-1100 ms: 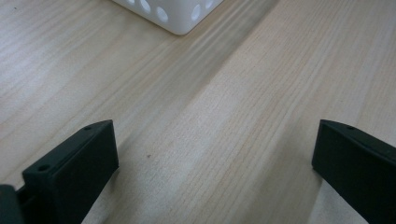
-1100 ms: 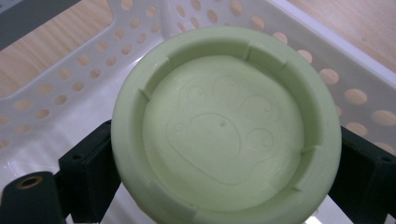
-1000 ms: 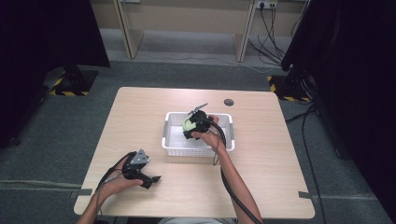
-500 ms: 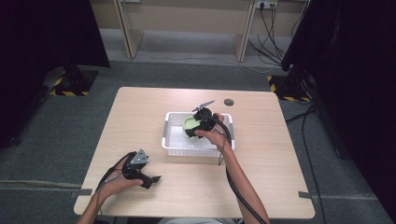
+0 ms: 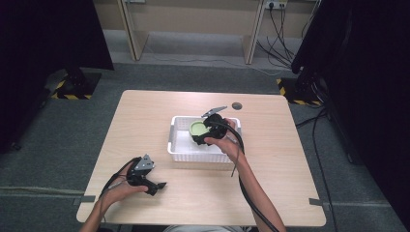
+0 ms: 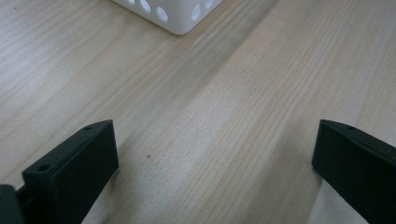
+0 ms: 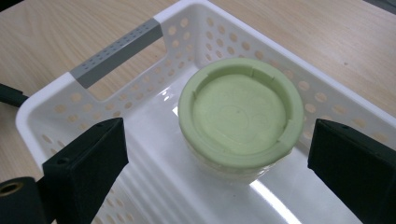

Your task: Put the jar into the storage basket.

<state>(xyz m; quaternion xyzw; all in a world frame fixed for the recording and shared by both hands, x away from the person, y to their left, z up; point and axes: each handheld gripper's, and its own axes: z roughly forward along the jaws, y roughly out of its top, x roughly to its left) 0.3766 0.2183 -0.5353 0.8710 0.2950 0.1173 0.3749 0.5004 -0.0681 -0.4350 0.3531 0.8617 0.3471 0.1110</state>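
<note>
Green-lidded jar (image 7: 240, 116) stands in basket (image 7: 116, 46), between the spread right tool (image 7: 219, 154) jaws.

Laboratory recording space — a pale wooden desk (image 5: 145, 125) stands alone on grey carpeted floor (image 5: 58, 145), flanked by black curtains (image 5: 43, 34) on stands with yellow-and-black hazard-striped bases (image 5: 72, 87); black cables (image 5: 280, 24) run from a wall socket (image 5: 272, 5) along the beige back wall.
</note>
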